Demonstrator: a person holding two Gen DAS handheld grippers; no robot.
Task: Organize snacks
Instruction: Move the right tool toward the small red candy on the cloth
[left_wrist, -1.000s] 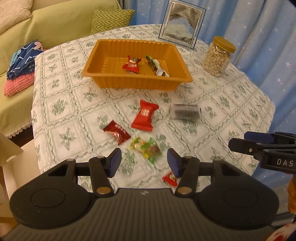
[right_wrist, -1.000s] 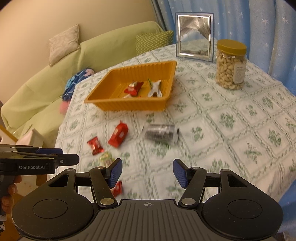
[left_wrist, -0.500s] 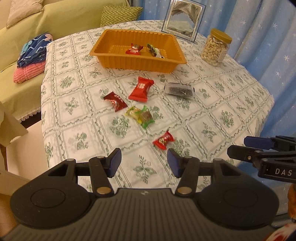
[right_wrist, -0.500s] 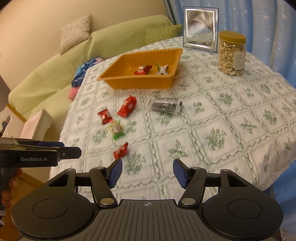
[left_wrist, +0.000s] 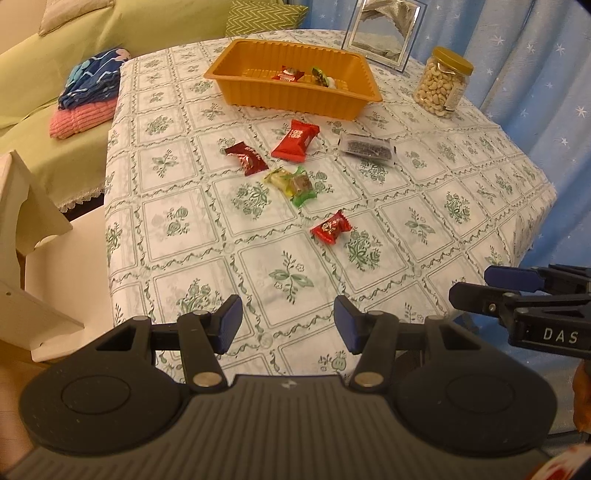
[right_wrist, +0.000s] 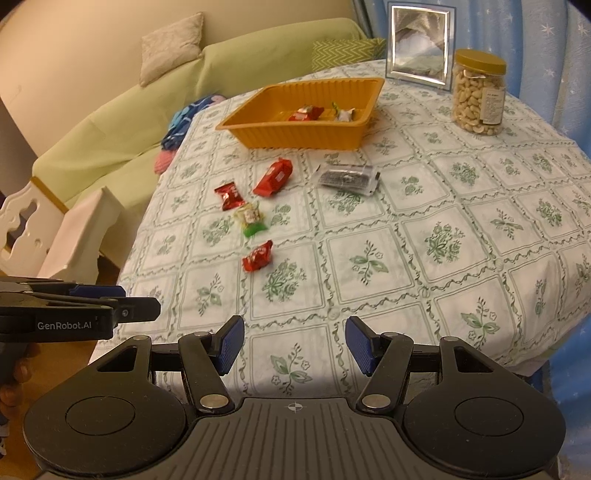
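An orange tray (left_wrist: 236, 92) (right_wrist: 295, 136) at the table's far side holds a red candy (left_wrist: 286, 75) and a green-and-white one (left_wrist: 321, 78). Loose on the cloth lie a big red packet (left_wrist: 295, 140) (right_wrist: 273, 176), a dark red candy (left_wrist: 246, 158) (right_wrist: 229, 195), a yellow-green candy (left_wrist: 291, 182) (right_wrist: 251, 219), a small red candy (left_wrist: 331, 228) (right_wrist: 257, 255) and a clear dark packet (left_wrist: 367, 148) (right_wrist: 349, 178). My left gripper (left_wrist: 288, 326) (right_wrist: 114, 306) is open and empty above the near edge. My right gripper (right_wrist: 294, 345) (left_wrist: 491, 286) is open and empty beside it.
A jar of nuts (left_wrist: 441, 86) (right_wrist: 478, 96) and a framed picture (left_wrist: 380, 33) (right_wrist: 419, 46) stand at the table's back right. A green sofa (right_wrist: 110, 118) with folded clothes (left_wrist: 88, 92) lies to the left. A white chair (left_wrist: 22, 236) stands near the left edge.
Both grippers have pulled back and up from the table, so the snacks look farther away. Both stay open and empty. No snack has moved.
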